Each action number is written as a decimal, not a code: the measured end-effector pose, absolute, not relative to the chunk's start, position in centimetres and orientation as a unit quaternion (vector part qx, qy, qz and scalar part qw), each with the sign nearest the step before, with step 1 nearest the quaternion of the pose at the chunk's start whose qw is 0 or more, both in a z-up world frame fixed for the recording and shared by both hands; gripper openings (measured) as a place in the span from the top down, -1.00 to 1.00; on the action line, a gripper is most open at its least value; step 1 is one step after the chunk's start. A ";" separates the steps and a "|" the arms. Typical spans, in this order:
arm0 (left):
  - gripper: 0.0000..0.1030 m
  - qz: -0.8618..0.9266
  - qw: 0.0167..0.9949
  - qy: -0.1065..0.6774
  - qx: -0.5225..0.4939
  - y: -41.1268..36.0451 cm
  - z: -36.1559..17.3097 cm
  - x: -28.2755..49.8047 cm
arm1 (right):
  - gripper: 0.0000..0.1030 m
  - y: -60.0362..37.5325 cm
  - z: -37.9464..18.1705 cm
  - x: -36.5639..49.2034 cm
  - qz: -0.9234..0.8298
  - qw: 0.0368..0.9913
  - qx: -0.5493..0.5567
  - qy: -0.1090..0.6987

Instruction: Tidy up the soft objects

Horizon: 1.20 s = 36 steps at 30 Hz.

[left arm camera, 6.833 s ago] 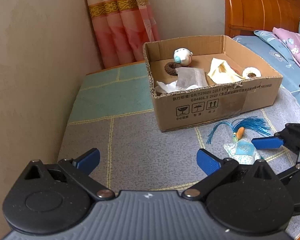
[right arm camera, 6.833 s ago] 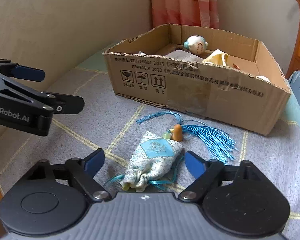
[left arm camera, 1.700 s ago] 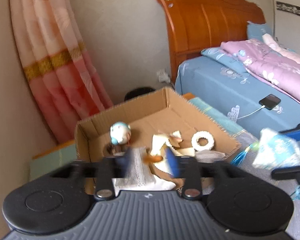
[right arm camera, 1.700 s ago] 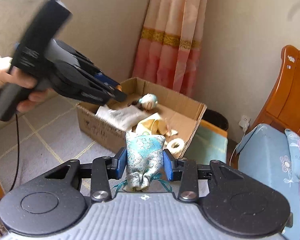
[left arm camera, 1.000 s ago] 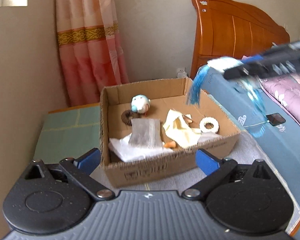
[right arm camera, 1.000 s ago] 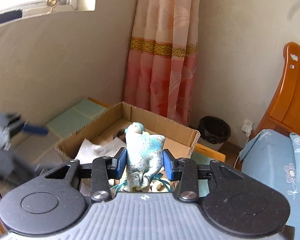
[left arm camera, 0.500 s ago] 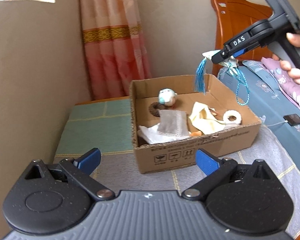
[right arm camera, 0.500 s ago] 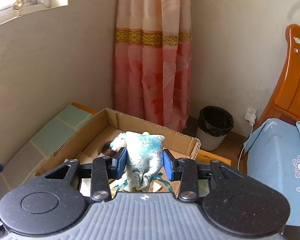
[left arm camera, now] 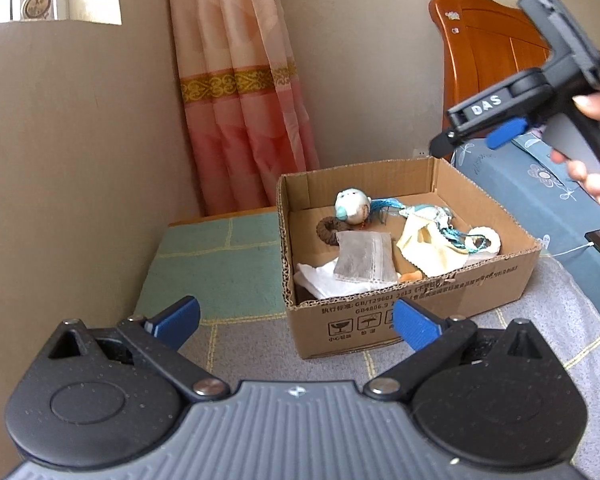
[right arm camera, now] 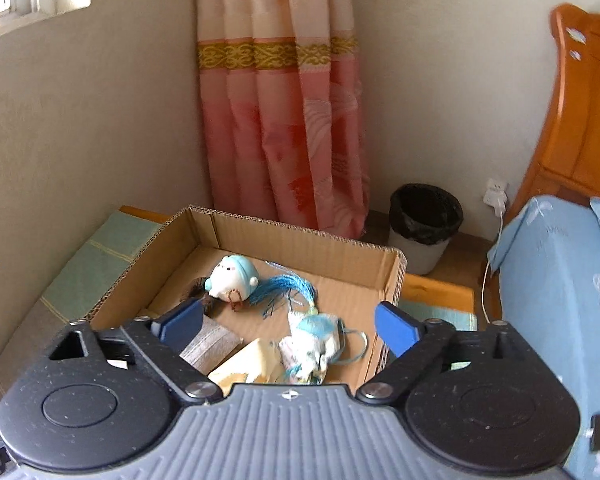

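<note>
I count one cardboard box on the mat-covered worktop, and everything I describe is placed against that box. Inside it I can make out one round plush head with a blue cap, one brown ring just beside the plush, one grey mesh sachet lying on one white cloth near the front wall, one pale yellow cloth, one white ring toward the box's right wall, and one blue brocade pouch with its blue tassel spread toward the plush head.

My right gripper hangs above the box, pointing down into it; its jaws have just been opening and now stand wide, with nothing pressed between the pads. The pouch lies on the box floor below that gap, partly on the yellow cloth, clear of both blue fingers.

My left gripper sits in front of the box, outside its near wall, jaws spread wide and empty. From there I see the right gripper up over the box's far right corner, held by one hand.
</note>
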<state>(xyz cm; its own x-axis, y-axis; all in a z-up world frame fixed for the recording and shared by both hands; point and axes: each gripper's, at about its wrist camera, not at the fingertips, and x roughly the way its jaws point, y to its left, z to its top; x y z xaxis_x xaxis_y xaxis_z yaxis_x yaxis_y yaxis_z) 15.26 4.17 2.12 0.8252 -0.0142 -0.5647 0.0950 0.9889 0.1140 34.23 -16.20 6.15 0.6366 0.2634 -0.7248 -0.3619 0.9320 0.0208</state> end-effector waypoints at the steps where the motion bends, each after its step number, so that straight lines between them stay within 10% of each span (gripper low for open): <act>1: -0.99 -0.029 0.953 0.293 0.070 4.1 2.2 15.2 | -0.91 -16.4 6.3 33.7 0.168 0.904 -0.058 0.389; 36: -0.99 0.002 0.939 0.341 0.043 1.8 4.3 12.6 | -1.00 -16.0 4.5 14.5 0.054 0.913 -0.027 0.403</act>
